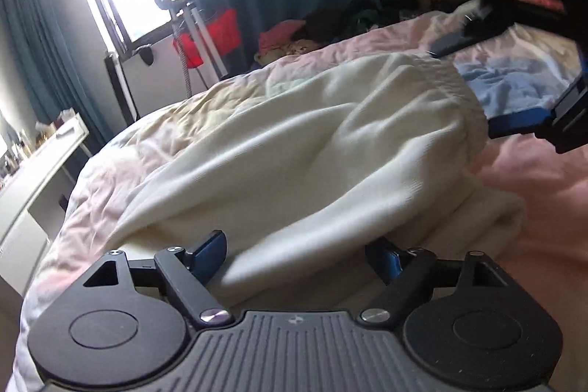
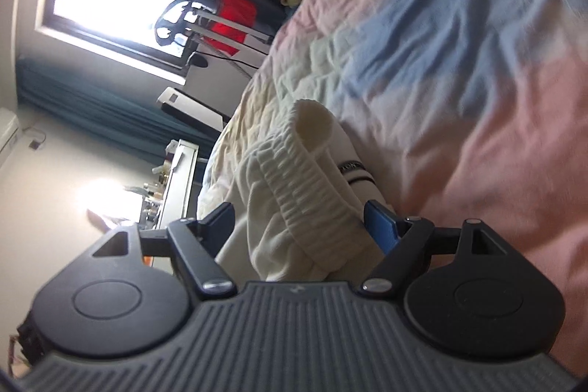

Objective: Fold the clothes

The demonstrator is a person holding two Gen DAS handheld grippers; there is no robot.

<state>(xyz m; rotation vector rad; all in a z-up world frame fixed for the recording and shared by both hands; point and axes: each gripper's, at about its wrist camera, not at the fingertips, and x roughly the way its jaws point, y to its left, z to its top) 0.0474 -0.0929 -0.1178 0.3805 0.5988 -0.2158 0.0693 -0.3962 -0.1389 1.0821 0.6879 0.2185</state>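
The left gripper (image 1: 296, 256) stands wide, its blue pads on either side of the cream garment's (image 1: 294, 142) near edge, pressing nothing that I can make out. The right gripper (image 2: 299, 226) is spread just as wide around the ribbed waistband (image 2: 294, 186); the cloth bulges between the pads, yet whether they pinch it I cannot tell (the band fills most of the gap). The garment lies heaped and rumpled on the pastel quilt (image 1: 533, 179), one layer lapped over another but no edges squared. I judge the folding barely begun: it wants spreading, smoothing and doubling. More clothes (image 1: 294, 39) wait, piled at the bed's far side.
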